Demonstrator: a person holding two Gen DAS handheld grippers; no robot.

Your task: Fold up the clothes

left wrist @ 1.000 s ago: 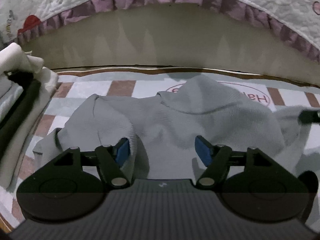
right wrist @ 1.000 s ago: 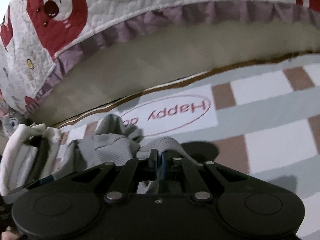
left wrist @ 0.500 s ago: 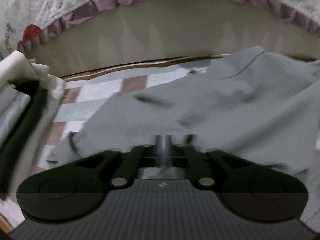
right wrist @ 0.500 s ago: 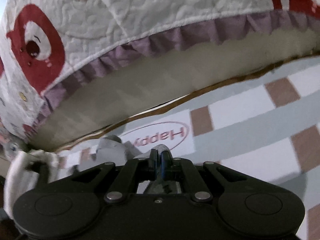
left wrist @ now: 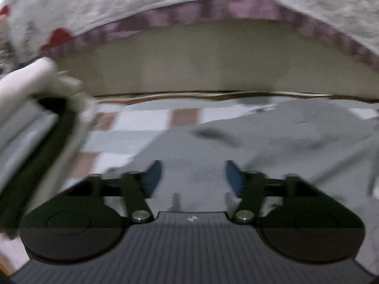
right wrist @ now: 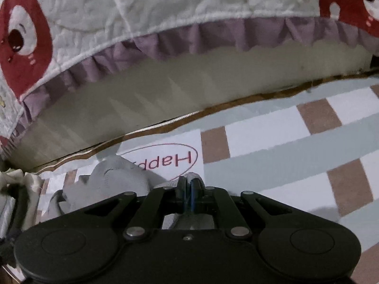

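Grey sweater: spread on checked mat beside quilted bed. Left claw: fingers apart, above the cloth. Right claw: clamped on a sweater fold. Folded stack: left.

Grey garment: soft knitted cloth, finely ribbed, matt. Checked mat beneath: smooth printed surface, flat in sheen, whether cloth or plastic could not be told. Quilt above: white stitched cotton-like cloth, puckered, edged with a pleated purple frill. Left gripper: matt black plastic links, bright metal pivot pins, blue rubbery pads. Right gripper: same matt black plastic, dull metal rivets. Folded pile: white and black fabric, blurred.
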